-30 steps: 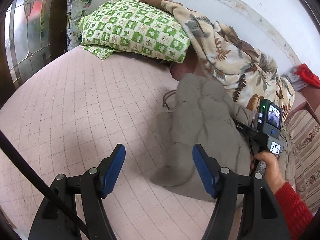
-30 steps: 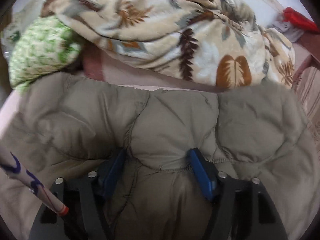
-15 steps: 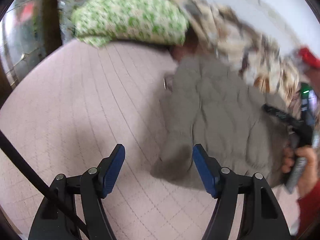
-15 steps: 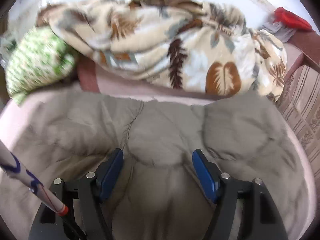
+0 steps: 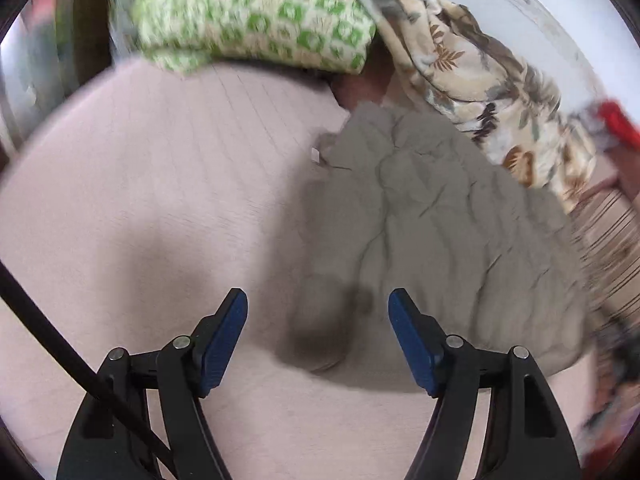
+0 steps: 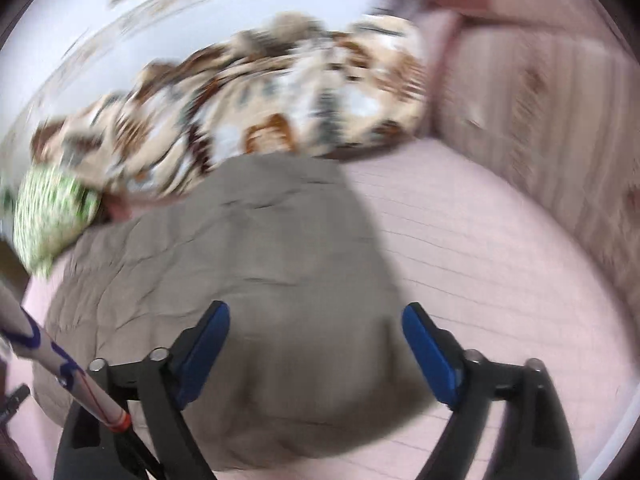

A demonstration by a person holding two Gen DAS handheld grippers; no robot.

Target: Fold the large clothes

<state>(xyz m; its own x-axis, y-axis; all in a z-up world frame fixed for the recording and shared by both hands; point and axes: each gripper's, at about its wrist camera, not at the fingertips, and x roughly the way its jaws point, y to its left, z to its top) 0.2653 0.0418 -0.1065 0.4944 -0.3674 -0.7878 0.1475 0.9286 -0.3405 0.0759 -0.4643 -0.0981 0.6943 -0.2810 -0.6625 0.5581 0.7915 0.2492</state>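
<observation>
A: Where is the coat point(image 5: 436, 216) lying?

B: It is lying bunched on the pink bed point(image 5: 168, 184), its far edge touching the leaf-print blanket point(image 5: 492, 92). In the left view one sleeve point(image 5: 320, 316) is trailing toward the camera at the coat's left side.

A: The left tool point(image 5: 318, 322)?

B: Its blue pads are standing wide apart, gripping nothing. The sleeve end is showing between them; whether anything is touching, I cannot tell.

A: And the right tool point(image 6: 316, 344)?

B: Also spread, holding nothing. The near part of the coat point(image 6: 256, 264) is filling the gap between the pads, and the right pad point(image 6: 430, 360) is showing against bare bed point(image 6: 480, 248) just beside the coat's edge. Contact cannot be judged; the frame is blurred.

A: Surroundings?

B: A green-checked pillow point(image 5: 256, 16) is lying at the head of the bed, beside the blanket. The blanket point(image 6: 256, 108) is running along the white wall behind the coat. A red item point(image 5: 620, 122) is sitting at the far right, too blurred to name.
</observation>
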